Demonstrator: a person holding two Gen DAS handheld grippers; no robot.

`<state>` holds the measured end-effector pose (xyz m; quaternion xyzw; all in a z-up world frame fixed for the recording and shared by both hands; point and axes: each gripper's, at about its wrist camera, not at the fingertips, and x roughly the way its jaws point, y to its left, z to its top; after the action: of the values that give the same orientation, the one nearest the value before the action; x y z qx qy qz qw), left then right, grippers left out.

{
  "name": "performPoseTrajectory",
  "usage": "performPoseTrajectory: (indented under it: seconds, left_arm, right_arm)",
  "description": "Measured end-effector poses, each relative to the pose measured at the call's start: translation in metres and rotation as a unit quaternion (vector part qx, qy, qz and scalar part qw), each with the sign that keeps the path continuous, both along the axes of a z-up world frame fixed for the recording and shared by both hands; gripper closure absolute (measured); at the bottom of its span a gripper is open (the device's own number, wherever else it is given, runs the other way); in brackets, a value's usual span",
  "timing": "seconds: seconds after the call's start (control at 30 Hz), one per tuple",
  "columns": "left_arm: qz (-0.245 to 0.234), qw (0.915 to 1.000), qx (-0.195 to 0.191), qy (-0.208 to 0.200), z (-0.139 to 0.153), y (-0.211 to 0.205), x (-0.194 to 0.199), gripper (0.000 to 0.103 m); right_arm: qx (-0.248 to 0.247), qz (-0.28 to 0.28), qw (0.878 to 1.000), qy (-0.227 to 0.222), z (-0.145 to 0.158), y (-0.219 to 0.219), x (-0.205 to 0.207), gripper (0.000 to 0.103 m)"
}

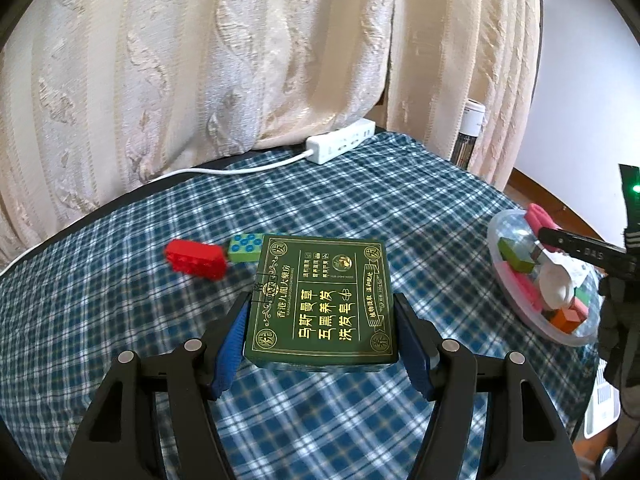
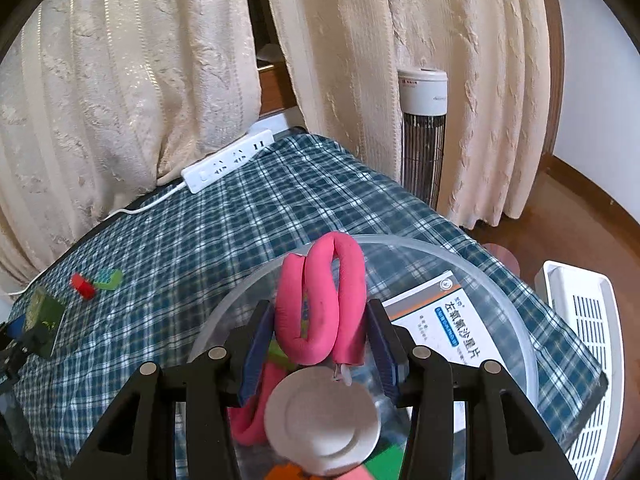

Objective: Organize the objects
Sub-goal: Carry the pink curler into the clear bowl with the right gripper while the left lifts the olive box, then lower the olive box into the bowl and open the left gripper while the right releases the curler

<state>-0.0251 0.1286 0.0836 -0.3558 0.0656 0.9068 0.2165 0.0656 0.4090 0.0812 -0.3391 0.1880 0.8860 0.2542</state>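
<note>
Your left gripper clamps the green box, red brick at its ten o'clock, while your right gripper pinches the pink roll over the bowl

Glossy green cardboard box; checked woven cloth; clear smooth plastic bowl; matt pink foam roller; textured curtain.

The surface, under a checked cloth, bore a power strip, red brick, green brick, clear bowl, and perhaps the green box.
</note>
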Motion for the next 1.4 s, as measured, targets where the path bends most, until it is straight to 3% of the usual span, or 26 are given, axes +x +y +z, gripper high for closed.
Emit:
performPoseTrajectory:
  seconds: [0.33,0.47,0.57,1.1,1.4]
  left_arm:
    - [-0.025,0.9996,-0.014,0.001,0.001,0.039,0.009,0.035]
    - [-0.036,0.9992,-0.02,-0.001,0.0,0.056,0.013,0.035]
    - [-0.043,0.9988,-0.023,-0.004,-0.002,0.067,0.015,0.035]
    - [-0.106,0.9936,-0.037,-0.009,-0.008,0.145,0.029,0.035]
    - [-0.139,0.9897,-0.03,-0.019,-0.007,0.181,0.036,0.035]
  right_arm:
    - [-0.015,0.013,1.0,-0.009,-0.004,0.018,-0.009,0.052]
    - [-0.023,0.016,1.0,0.007,-0.003,0.022,-0.003,0.043]
    - [-0.022,0.015,1.0,0.014,-0.003,0.021,0.002,0.043]
    - [-0.009,-0.007,0.997,0.078,0.012,0.023,0.066,0.043]
    - [-0.019,-0.018,0.996,0.088,0.007,0.033,0.088,0.043]
